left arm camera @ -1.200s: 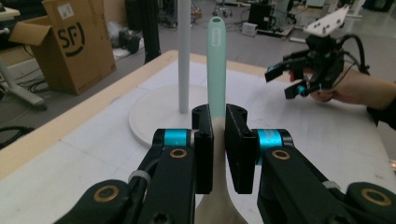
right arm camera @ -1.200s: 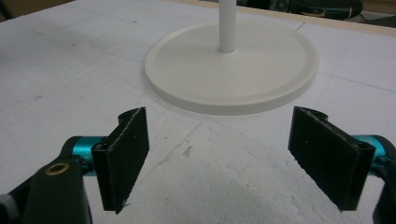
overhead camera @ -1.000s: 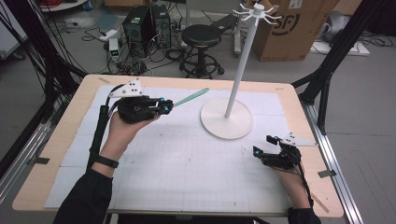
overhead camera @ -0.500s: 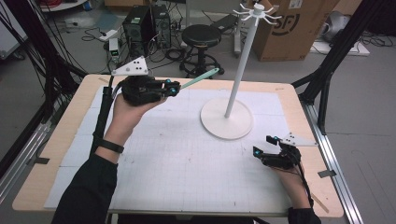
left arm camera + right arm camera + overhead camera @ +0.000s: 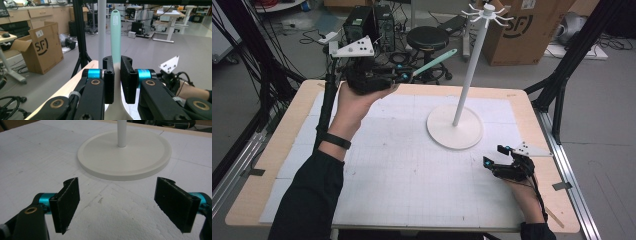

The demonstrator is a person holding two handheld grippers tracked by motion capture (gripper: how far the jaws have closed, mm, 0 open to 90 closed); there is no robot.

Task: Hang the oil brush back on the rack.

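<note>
high view: left gripper [image 5: 404, 76], raised above the table's [image 5: 267, 165] far edge, clamps a mint-green spatula [image 5: 434, 60] pointing toward the white stand [image 5: 467, 75]; right gripper [image 5: 495, 155] rests with jaws apart.

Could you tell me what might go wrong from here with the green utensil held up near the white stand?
The left gripper pinches the green utensil low down, so its long free end could swing or slip. That end points toward the stand's pole and might knock the stand. The right gripper rests open, steadying nothing.
</note>
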